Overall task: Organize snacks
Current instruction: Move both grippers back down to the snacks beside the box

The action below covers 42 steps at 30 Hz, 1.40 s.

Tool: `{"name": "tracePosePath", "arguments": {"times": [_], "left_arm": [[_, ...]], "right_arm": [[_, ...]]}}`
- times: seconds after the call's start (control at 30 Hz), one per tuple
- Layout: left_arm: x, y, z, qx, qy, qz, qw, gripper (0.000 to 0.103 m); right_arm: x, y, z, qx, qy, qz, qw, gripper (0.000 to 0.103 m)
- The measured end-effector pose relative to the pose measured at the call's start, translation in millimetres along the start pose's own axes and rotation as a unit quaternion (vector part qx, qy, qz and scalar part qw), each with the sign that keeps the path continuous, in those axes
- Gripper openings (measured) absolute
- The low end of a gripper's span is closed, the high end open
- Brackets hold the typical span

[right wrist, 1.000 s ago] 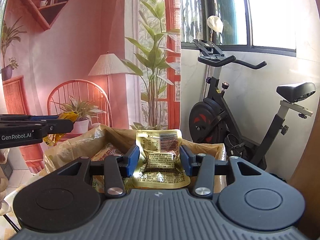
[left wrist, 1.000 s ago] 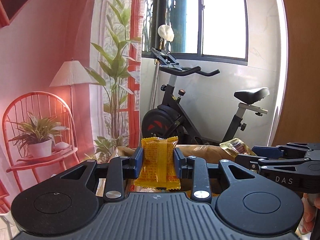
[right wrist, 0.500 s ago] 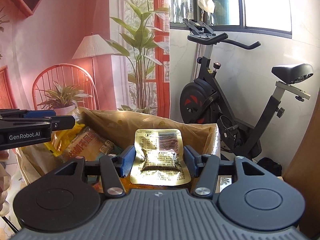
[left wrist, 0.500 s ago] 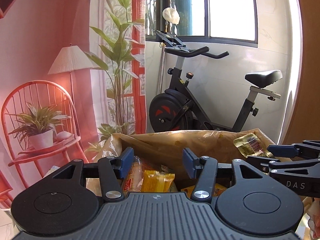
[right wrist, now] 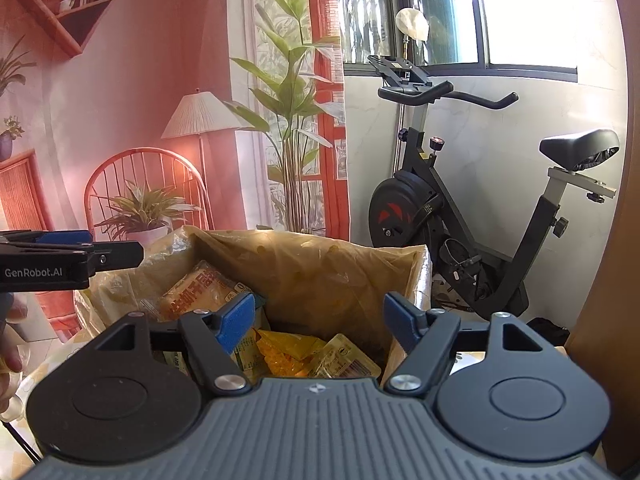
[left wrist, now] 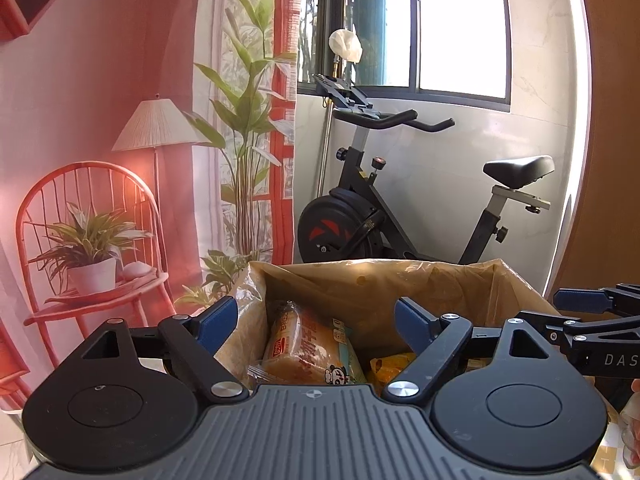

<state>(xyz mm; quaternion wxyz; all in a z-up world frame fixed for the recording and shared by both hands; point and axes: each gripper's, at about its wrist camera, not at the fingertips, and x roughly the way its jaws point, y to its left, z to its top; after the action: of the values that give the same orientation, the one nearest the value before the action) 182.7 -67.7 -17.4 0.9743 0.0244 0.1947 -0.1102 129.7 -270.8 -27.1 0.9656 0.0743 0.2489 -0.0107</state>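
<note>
- Box (right wrist: 304, 264): one lined cardboard box sits below both our grippers. Every snack we can see lies inside it.
- Left gripper (left wrist: 316, 320): a second ago it pinched an orange packet above the box. Now its jaws are spread and opening with nothing between them. That packet (left wrist: 390, 362) lies inside, at the right.
- Right gripper (right wrist: 319, 320): it held a gold packet a second ago. Now its jaws are parted and opening, and empty. The gold packet (right wrist: 346, 358) rests in the box beside a yellow one (right wrist: 286, 350).
- Meaning: we judge two more snacks are delivered and both our grippers are free for the next pick.
- Count: two grippers, one box, and at least four packets showing in it, including one bread pack (left wrist: 310, 348). Others are partly hidden, so we cannot give a full tally.
</note>
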Motion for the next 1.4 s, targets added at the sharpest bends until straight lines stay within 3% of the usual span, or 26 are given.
{"name": "tracePosePath", "arguments": {"times": [0.4,0.77,1.03,1.3,1.4], "left_arm": [[-52.4,25.7,-35.4,-0.001,-0.011,0.001,0.9999,0.087],[-65.6,57.0,-55.3,-0.024,-0.001,0.032,0.9992,0.086],[-67.2,52.8,-83.0,-0.025,0.027,0.014,0.9992,0.079],[-40.8,33.3,-118.9,-0.012,0.077,-0.016,0.9968,0.067],[-32.2,27.8,-129.3,0.0,0.089,-0.02,0.9958,0.064]], "right_arm": [[-42.4,6.5,-29.5,-0.009,-0.025,0.018,0.999,0.074],[-50.9,-1.4,-54.2,0.015,-0.03,0.011,0.999,0.074],[-68.9,-6.9,-77.8,0.022,-0.039,0.017,0.999,0.074],[-51.9,-29.6,-117.9,0.046,0.008,-0.01,0.999,0.073],[-41.9,-41.2,-132.2,0.07,0.038,-0.002,0.997,0.066]]}}
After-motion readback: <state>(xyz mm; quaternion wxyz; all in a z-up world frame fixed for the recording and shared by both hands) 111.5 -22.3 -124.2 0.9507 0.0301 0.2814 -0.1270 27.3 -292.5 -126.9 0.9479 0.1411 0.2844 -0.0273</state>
